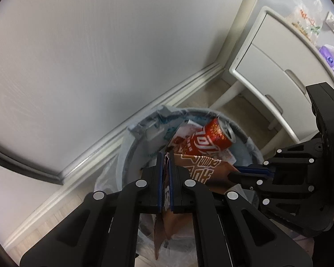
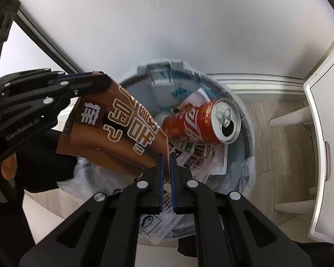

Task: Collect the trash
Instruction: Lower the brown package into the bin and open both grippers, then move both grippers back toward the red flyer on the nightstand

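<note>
A: Where is the brown paper bag (image 2: 113, 131) found relative to the two grippers?

B: It is held stretched between them, above the open bin (image 2: 245, 138). One edge is pinched by the left gripper (image 1: 165, 158), whose blue-lined fingers (image 1: 159, 178) are pressed nearly together on the paper. The opposite corner is clamped by the right gripper (image 2: 166, 158), its jaws likewise drawn narrow around the paper's edge. In the right wrist view the bag is seen from 9 o'clock toward the centre; in the left wrist view it runs from the centre toward 3 o'clock.

A: How is the bag described?

B: Flat, creased brown paper, printed with large white characters on darker panels.

A: And what is seen beneath it?

B: A red drink can (image 2: 202, 124) is lain on its side in the bin at 1 o'clock of the right gripper, its silver top with the opened tab hole turned outward. Crumpled printed paper (image 2: 202, 160) is pressed under it. The bin is round, pale grey plastic, lined with a thin translucent bag (image 2: 242, 173), with a hinged lid part (image 2: 160, 73) at its far rim at 12 o'clock.

A: What surrounds it?

B: A white wall (image 1: 100, 55) with a moulded baseboard (image 1: 144, 120), a wood-grain floor (image 2: 278, 155), and a white cabinet (image 1: 273, 71) on curved legs at 2 o'clock.
</note>
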`<state>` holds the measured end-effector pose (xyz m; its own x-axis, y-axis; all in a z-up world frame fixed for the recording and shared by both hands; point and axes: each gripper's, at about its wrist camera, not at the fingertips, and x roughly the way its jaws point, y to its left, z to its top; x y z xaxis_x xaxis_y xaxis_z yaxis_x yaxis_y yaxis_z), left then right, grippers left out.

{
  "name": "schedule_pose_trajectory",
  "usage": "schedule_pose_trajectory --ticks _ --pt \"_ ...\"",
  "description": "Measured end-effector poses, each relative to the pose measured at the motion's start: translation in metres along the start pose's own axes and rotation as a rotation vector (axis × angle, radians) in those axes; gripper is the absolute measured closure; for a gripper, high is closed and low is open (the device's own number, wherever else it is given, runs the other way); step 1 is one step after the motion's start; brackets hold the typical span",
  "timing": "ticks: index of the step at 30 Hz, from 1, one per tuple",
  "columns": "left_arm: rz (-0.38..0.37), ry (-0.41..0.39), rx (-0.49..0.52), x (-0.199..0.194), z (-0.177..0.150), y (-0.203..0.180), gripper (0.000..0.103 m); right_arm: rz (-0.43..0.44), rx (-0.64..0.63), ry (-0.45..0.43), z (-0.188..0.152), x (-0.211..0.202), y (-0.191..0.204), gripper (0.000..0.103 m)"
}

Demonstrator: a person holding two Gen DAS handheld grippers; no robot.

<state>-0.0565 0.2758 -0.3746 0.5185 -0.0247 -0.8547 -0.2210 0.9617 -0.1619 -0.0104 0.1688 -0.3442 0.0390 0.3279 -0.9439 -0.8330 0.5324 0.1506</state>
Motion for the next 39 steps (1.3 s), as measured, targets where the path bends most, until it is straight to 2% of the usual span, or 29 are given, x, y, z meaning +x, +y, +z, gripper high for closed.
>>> schedule_pose_trajectory --ticks 9,10,11,12,13,14,15,16,17,18,19,21,22,23,28,30,39 --pt "0.018 0.053 0.005 0.017 -0.006 -0.003 0.099 -0.03 0.004 0.047 -0.004 0.017 -0.005 0.095" --pt "0.025 0.053 0.004 0.018 -0.006 -0.003 0.085 -0.038 0.005 0.04 -0.004 0.017 -0.005 0.095" --pt "0.036 0.051 0.004 0.018 -0.006 -0.004 0.076 -0.042 0.006 0.032 -0.005 0.017 -0.006 0.095" --pt "0.04 0.049 0.006 0.019 -0.006 -0.004 0.059 -0.047 0.005 0.021 -0.005 0.015 -0.006 0.095" --pt "0.045 0.044 0.012 0.018 -0.006 -0.006 0.052 -0.054 0.002 0.013 -0.004 0.016 -0.005 0.095" --pt "0.046 0.04 0.016 0.018 -0.005 -0.007 0.049 -0.061 -0.004 0.003 -0.004 0.015 -0.005 0.091" --pt "0.047 0.036 0.022 0.018 -0.005 -0.008 0.042 -0.062 -0.005 -0.003 -0.003 0.015 -0.006 0.077" --pt "0.048 0.034 0.025 0.018 -0.005 -0.009 0.034 -0.059 -0.001 -0.014 -0.003 0.013 -0.006 0.066" --pt "0.052 0.032 0.03 0.017 -0.005 -0.01 0.031 -0.057 0.003 -0.023 -0.002 0.01 -0.007 0.048" --pt "0.056 0.032 0.036 0.018 -0.006 -0.012 0.025 -0.058 0.006 -0.034 -0.002 0.008 -0.007 0.039" --pt "0.064 0.032 0.046 0.018 -0.006 -0.014 0.02 -0.06 0.004 -0.042 -0.001 0.006 -0.008 0.037" --pt "0.072 0.03 0.056 0.018 -0.006 -0.015 0.014 -0.073 -0.003 -0.05 -0.001 0.004 -0.007 0.023" --pt "0.072 0.027 0.053 0.018 -0.006 -0.015 0.009 -0.088 -0.011 -0.049 -0.001 0.003 -0.006 0.019" --pt "0.078 0.025 0.051 0.017 -0.006 -0.015 0.007 -0.095 -0.016 -0.052 -0.002 0.003 -0.006 0.013" --pt "0.088 0.012 0.041 0.015 -0.004 -0.013 0.006 -0.123 -0.03 -0.086 -0.002 -0.004 -0.003 0.013" --pt "0.096 0.006 0.043 0.014 -0.004 -0.014 0.006 -0.14 -0.033 -0.092 -0.001 -0.005 -0.002 0.007" --pt "0.128 -0.038 0.038 -0.006 -0.004 -0.016 0.006 -0.183 0.016 -0.141 0.005 -0.026 -0.01 0.007"
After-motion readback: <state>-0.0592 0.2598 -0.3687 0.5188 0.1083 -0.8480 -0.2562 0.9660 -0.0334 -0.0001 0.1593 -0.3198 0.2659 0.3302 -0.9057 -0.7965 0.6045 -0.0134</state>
